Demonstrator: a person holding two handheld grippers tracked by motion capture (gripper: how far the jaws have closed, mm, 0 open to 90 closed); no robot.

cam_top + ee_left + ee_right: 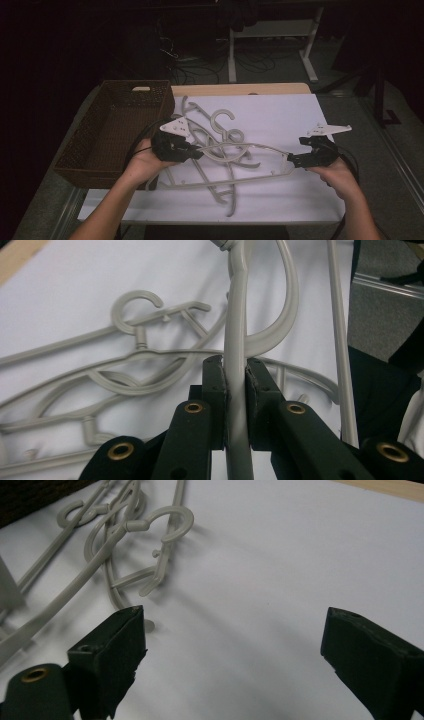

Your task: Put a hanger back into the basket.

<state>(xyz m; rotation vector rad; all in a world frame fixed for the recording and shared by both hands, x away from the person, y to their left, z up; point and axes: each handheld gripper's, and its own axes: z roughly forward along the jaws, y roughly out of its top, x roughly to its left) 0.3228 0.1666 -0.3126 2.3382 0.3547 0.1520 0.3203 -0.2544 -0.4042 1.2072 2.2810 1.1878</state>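
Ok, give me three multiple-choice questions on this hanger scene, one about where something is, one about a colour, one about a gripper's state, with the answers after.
1. Where does the brown woven basket stand?
A. At the left edge of the white sheet
B. At the right edge of the sheet
C. On top of the hangers

2. What colour are the plastic hangers?
A. Red
B. Light grey
C. Black

3. How are the jaws of the left gripper?
A. Wide open over bare sheet
B. Shut on nothing
C. Shut on a hanger's bar

Answers: 1 A, the high view shows the basket beside the sheet's left edge. 2 B, all the hangers show pale grey against the white sheet. 3 C, the left gripper view shows both pads pressed on the grey bar; it is the right gripper whose jaws stand wide apart over the sheet.
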